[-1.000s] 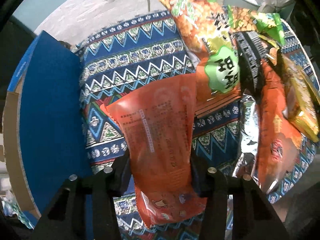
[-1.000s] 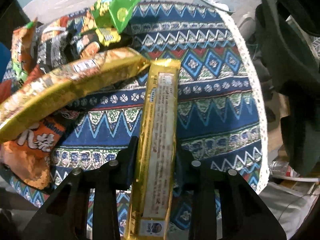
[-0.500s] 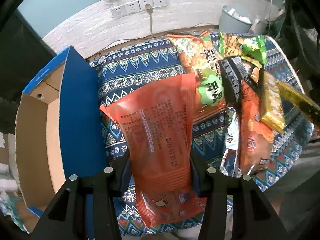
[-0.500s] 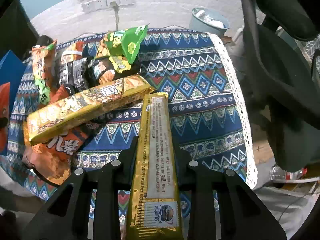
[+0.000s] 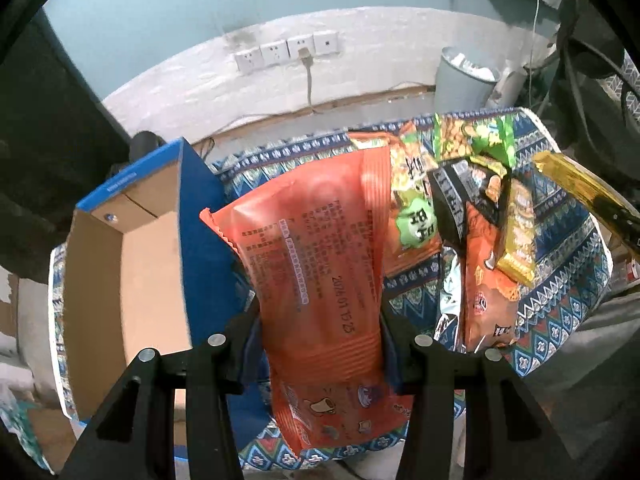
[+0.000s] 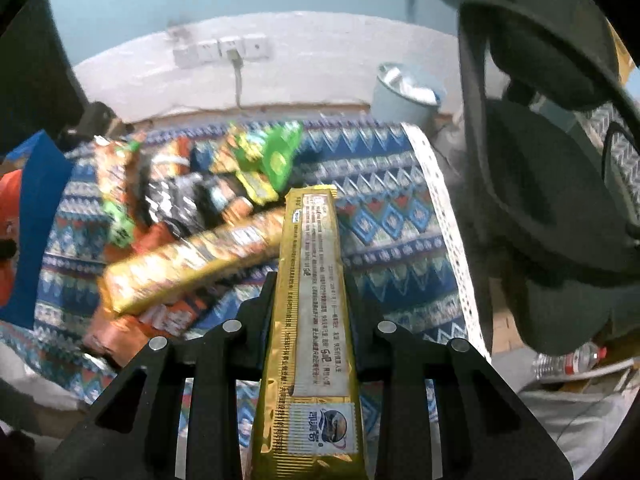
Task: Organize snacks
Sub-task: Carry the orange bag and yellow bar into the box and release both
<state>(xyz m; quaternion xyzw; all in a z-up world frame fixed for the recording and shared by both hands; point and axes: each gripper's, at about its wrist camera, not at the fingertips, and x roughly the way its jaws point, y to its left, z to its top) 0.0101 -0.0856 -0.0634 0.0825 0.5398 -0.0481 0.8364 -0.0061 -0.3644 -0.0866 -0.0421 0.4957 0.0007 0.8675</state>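
My left gripper (image 5: 320, 316) is shut on an orange snack bag (image 5: 316, 248) and holds it in the air above the patterned tablecloth (image 5: 560, 300), just right of an open blue cardboard box (image 5: 148, 272). My right gripper (image 6: 312, 300) is shut on a long gold snack pack (image 6: 312, 280), held above the cloth; that pack also shows at the right edge of the left wrist view (image 5: 580, 184). A pile of snack bags (image 5: 480, 208) lies on the cloth, including a long yellow pack (image 6: 192, 268) and a green bag (image 6: 272, 156).
A grey waste bin (image 5: 464, 80) stands by the wall behind the table. Wall sockets (image 5: 288, 52) with a cable are on the white wall. A dark office chair (image 6: 540, 200) stands right of the table. A plastic bottle (image 6: 568, 360) lies on the floor.
Both grippers have risen and pulled back from the table with their snacks; more of the room and the box's inside now show. The right view is blurred by motion.
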